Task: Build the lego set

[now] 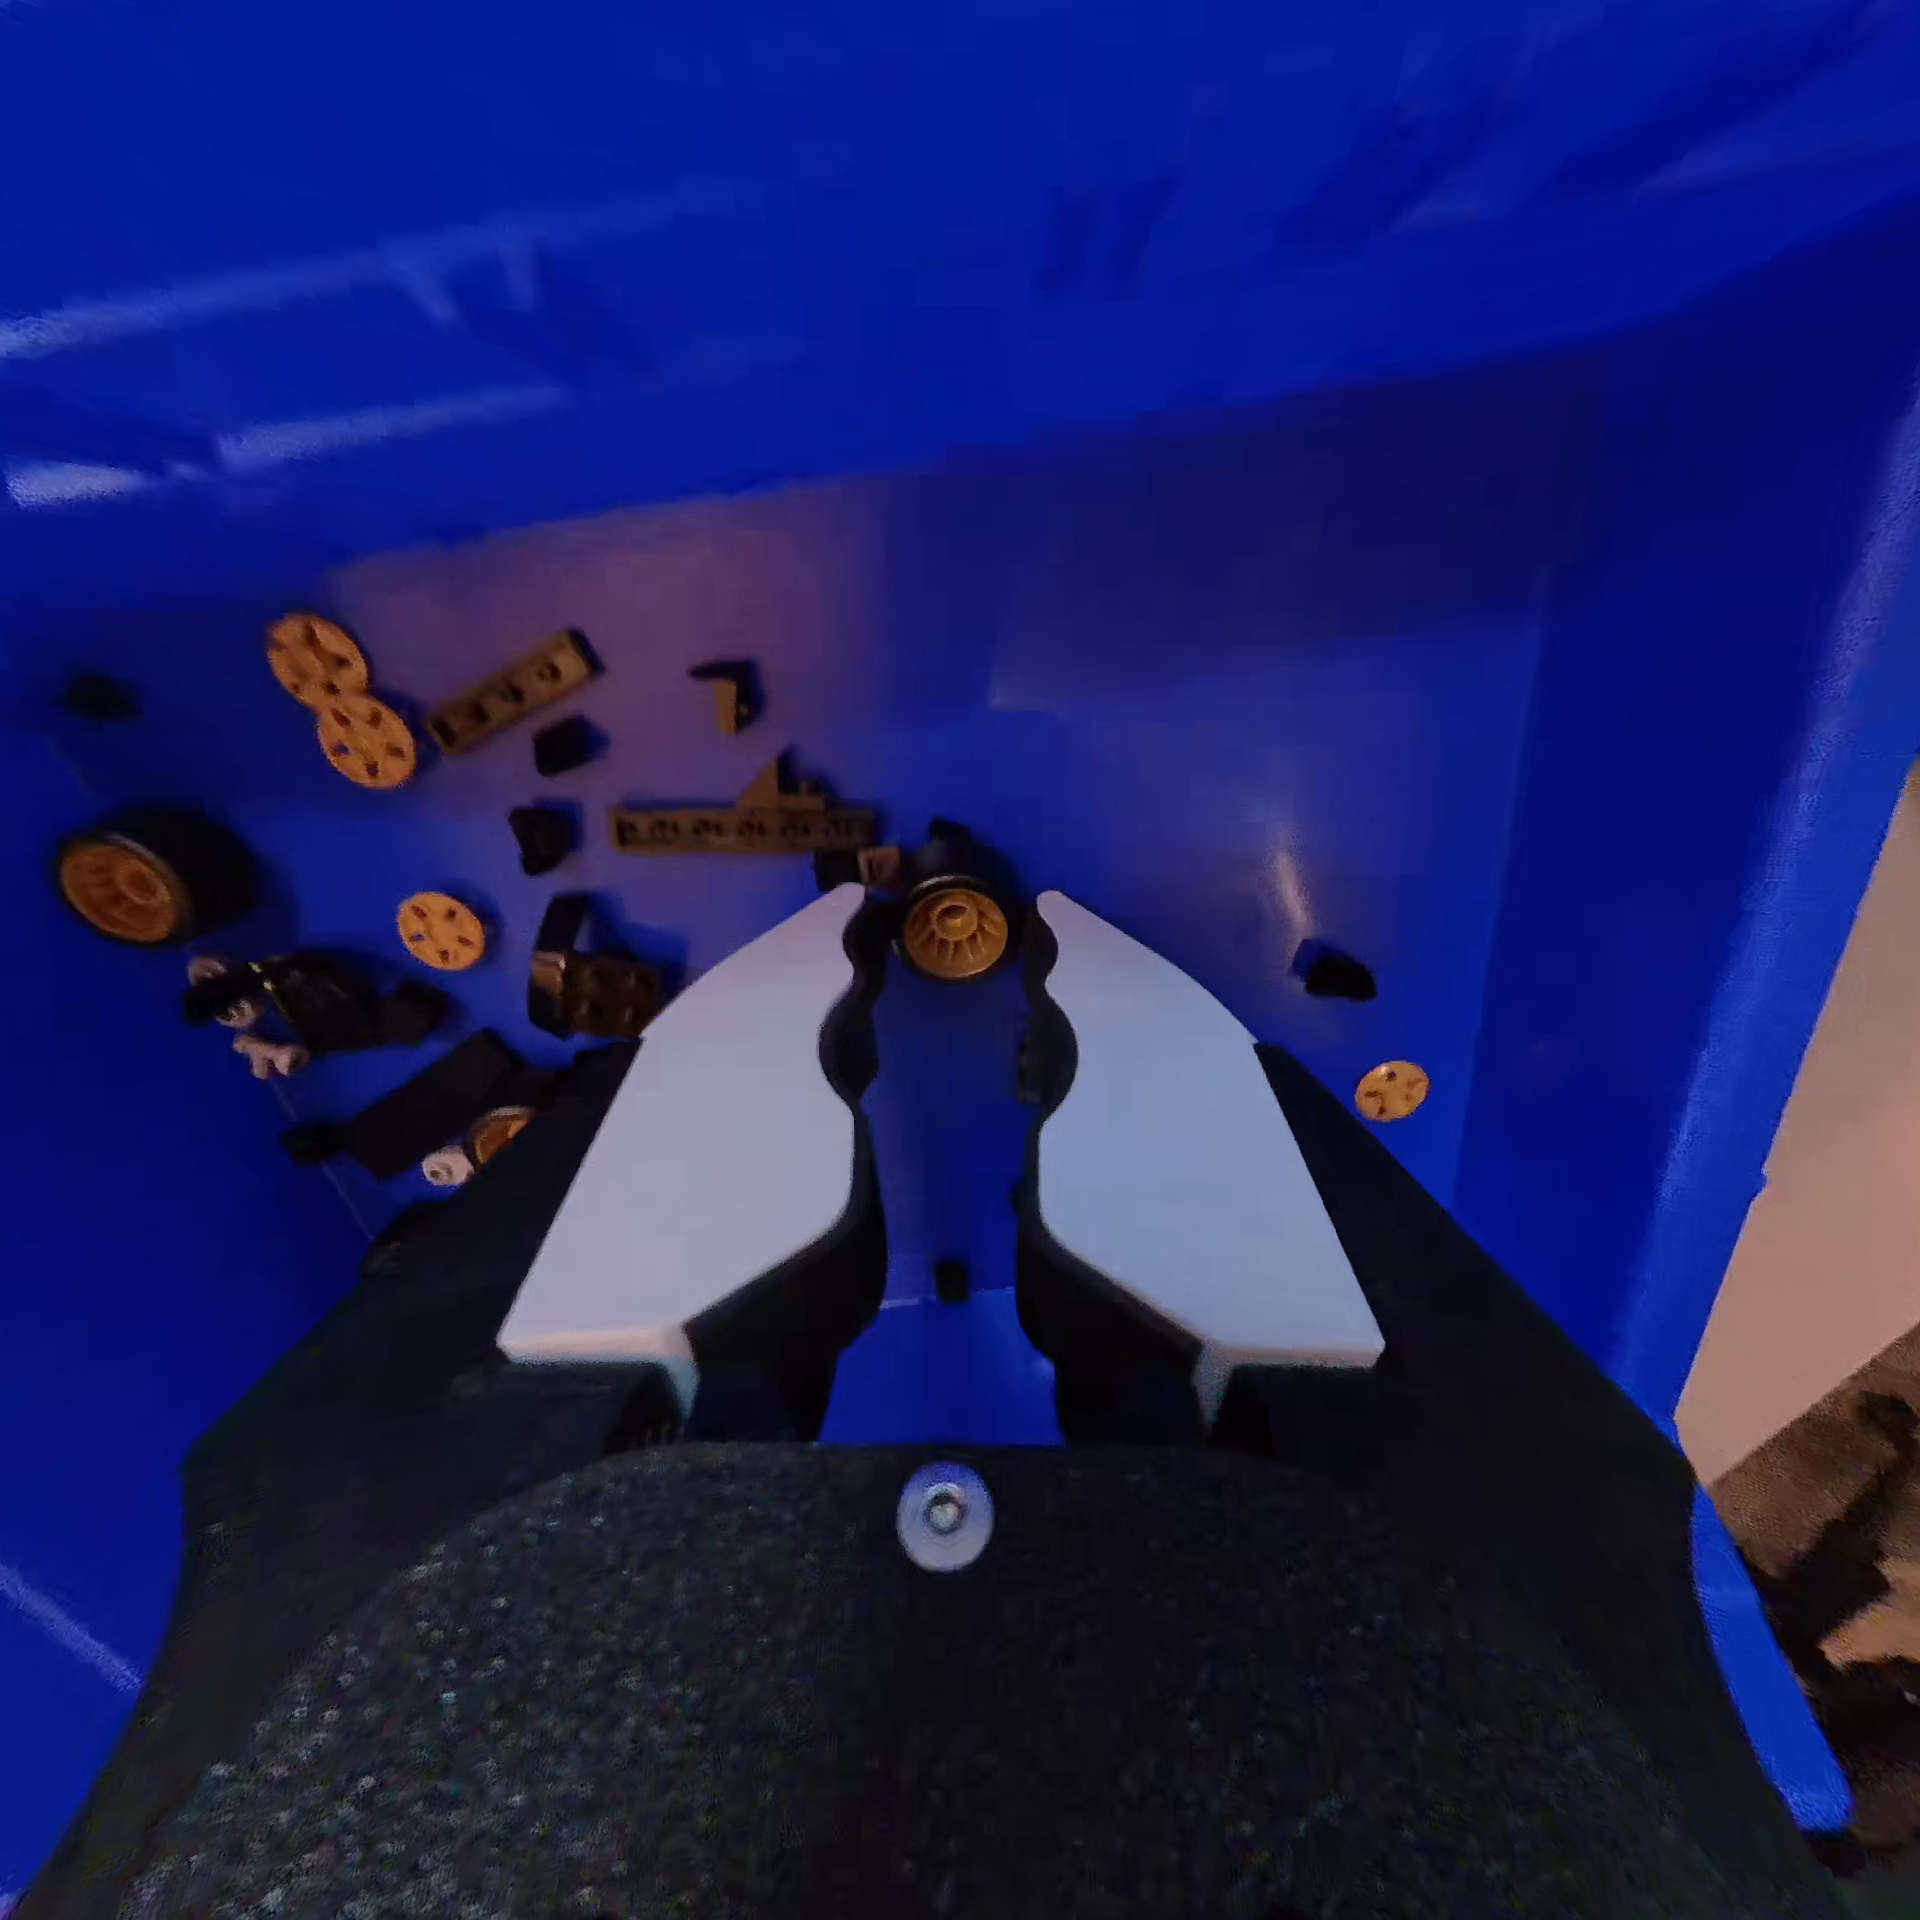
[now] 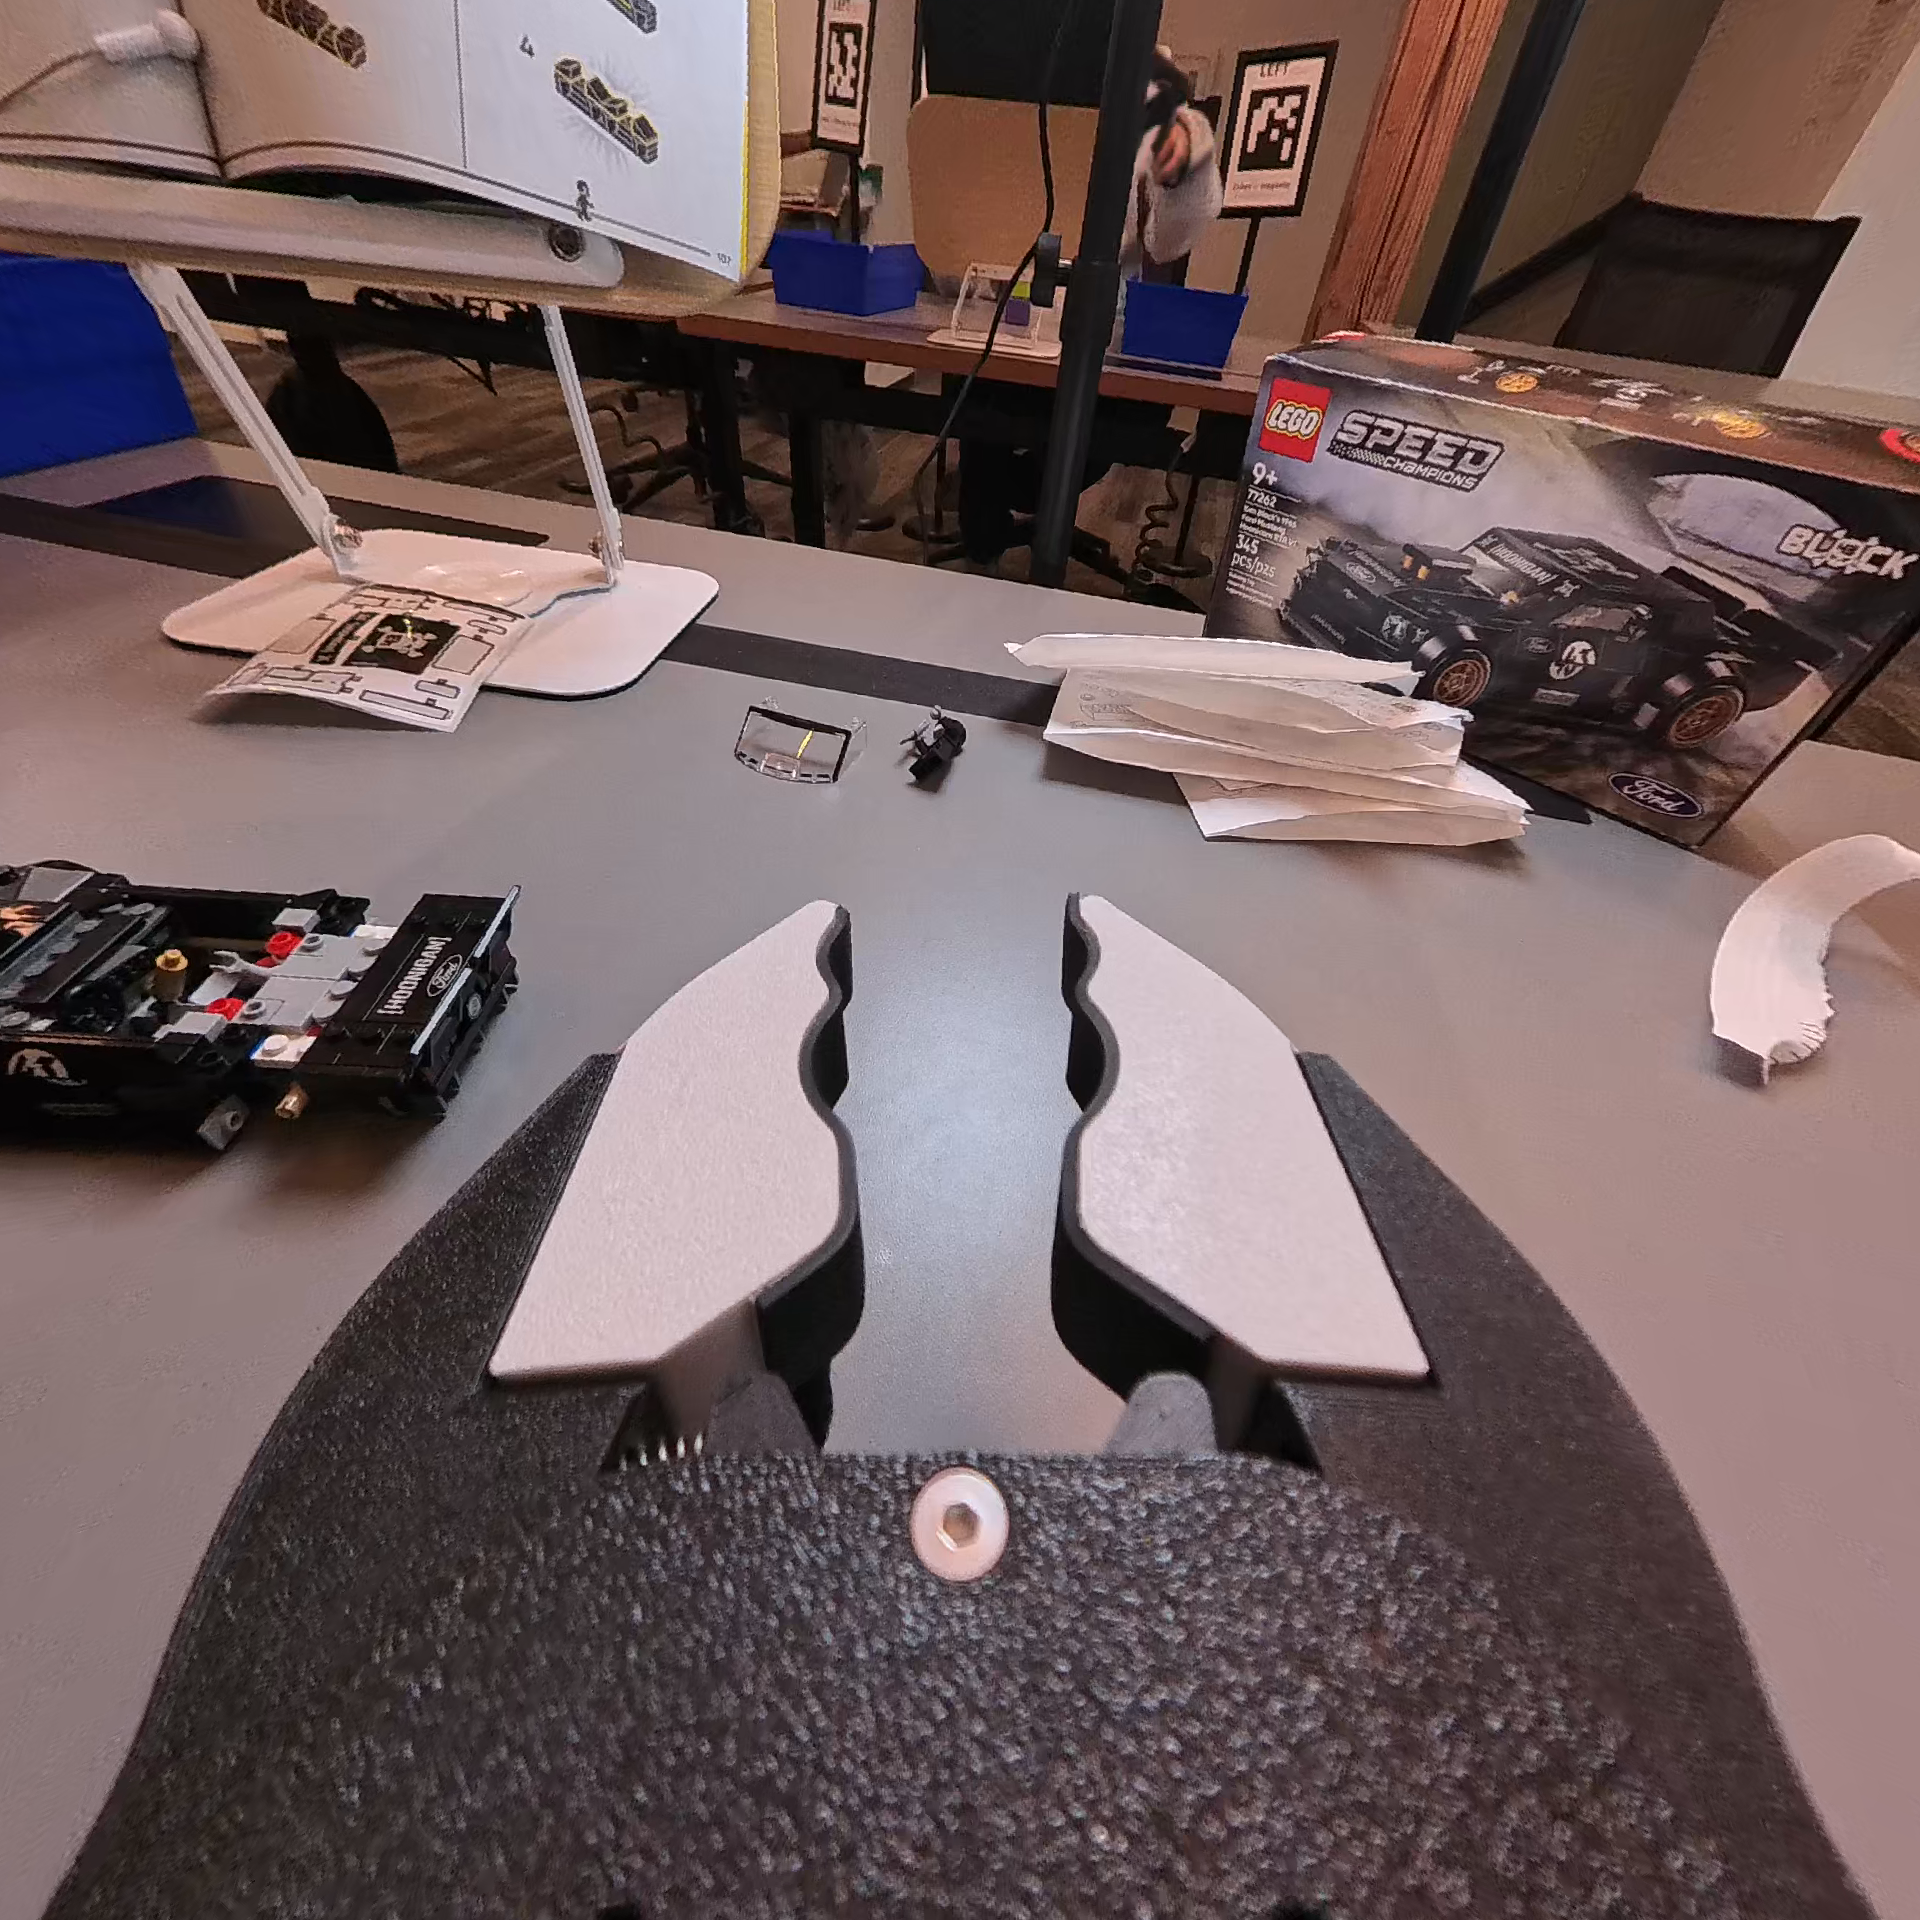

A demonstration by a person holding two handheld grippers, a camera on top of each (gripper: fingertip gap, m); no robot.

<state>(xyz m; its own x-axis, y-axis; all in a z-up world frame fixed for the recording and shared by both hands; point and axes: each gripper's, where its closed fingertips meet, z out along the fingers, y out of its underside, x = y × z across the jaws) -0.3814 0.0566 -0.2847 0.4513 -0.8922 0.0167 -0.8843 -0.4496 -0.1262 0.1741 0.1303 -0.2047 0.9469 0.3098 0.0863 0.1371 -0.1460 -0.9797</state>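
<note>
Left wrist view: left gripper point(image 1: 951, 930) is down inside the blue bin point(image 1: 1143, 364), its jaws set either side of a gold wheel rim point(image 1: 953, 930). The tips look to touch the rim's sides, but firm grip cannot be confirmed. Loose parts lie toward the bin floor's left side: gold wheel discs point(image 1: 364, 736), a tyre with gold hub point(image 1: 145, 875), tan plates point(image 1: 740, 828), small black pieces. One gold disc point(image 1: 1390, 1090) sits apart near the right wall.

Right wrist view: right gripper point(image 2: 956, 914) hovers over the grey table point(image 2: 1351, 1091), jaws apart, nothing between them. Part-built black car point(image 2: 249, 987) lies at the table's left edge; a clear windscreen piece point(image 2: 800, 746) and a small black part point(image 2: 935, 743) sit mid-table. Set box point(image 2: 1600, 582) and paper bags point(image 2: 1278, 727) far right; instruction booklet point(image 2: 468, 94) on a white stand point(image 2: 436, 613) far left.

Step in hand, judged: fetching a wheel rim from the bin. Next move calls for a secure pinch on the rim, a lift clear of the bin wall, then carrying it to the car.
</note>
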